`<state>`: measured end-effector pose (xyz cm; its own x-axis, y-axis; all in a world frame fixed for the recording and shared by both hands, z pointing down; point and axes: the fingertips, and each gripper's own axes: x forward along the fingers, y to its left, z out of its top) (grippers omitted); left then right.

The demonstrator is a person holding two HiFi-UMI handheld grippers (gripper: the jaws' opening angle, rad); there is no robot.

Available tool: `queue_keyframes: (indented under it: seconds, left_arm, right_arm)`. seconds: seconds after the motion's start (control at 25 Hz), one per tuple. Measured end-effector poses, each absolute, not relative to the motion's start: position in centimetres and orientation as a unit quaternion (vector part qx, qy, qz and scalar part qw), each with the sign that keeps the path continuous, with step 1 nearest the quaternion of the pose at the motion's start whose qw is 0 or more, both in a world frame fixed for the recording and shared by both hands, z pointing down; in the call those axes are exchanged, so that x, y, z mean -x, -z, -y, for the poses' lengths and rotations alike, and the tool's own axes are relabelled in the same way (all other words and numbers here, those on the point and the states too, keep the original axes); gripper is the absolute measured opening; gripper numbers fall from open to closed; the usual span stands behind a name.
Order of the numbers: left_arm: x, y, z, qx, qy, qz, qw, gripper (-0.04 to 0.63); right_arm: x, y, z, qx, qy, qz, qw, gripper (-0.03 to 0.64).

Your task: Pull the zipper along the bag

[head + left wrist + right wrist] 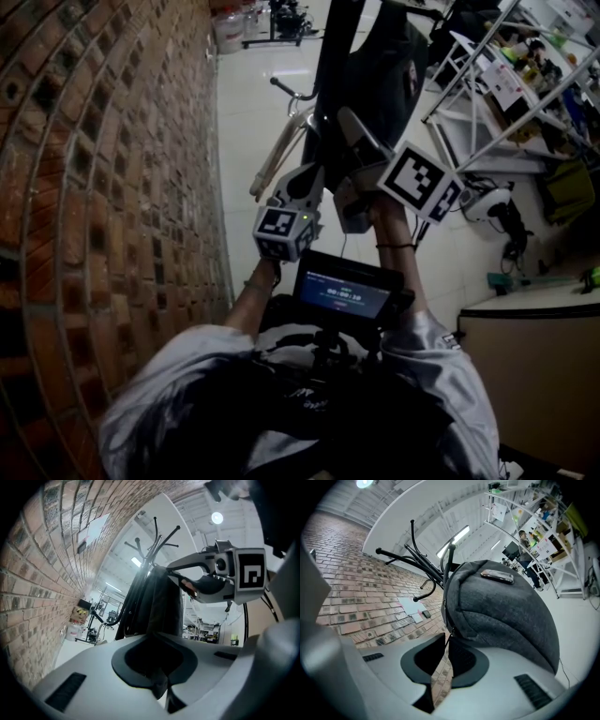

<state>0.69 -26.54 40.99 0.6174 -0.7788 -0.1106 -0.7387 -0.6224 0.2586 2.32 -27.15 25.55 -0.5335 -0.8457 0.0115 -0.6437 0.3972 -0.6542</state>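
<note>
Right gripper view showed the right gripper point(447, 652) nipped almost shut, its 2 jaws parted only by a thin slit, with the small dark zipper pull point(448, 638) pinched between the pad tips. Left gripper view showed the left gripper point(156, 660) clenched on a fold of dark fabric low on the bag point(157, 602), seemingly bracing it against the coming tug. The pull sat on the seam at the bag's edge, just above the right jaws, on the side facing the brick wall point(351, 597). The grey bag itself hung from a black coat rack point(412, 555) standing near that wall. Head view had both tools raised close together at the hanging bag, above a pale floor point(253, 112). As a judgement, the 2 grips were set and the task stood at its start: the slider looked to be near 1 end of its track, and most of the run along the seam remained. Whether the teeth beyond the pull were open or closed could not be made out.
</note>
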Motion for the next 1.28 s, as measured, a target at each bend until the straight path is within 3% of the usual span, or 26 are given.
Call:
queue_keyframes:
  seconds: [1.28]
  left_arm:
    - [-1.2,-41.2,26.0,-0.898,0.103,0.418,0.098,0.009]
  right_arm:
    - [-2.8,-21.8,28.9,0.425,0.343,-0.814,0.196,0.038]
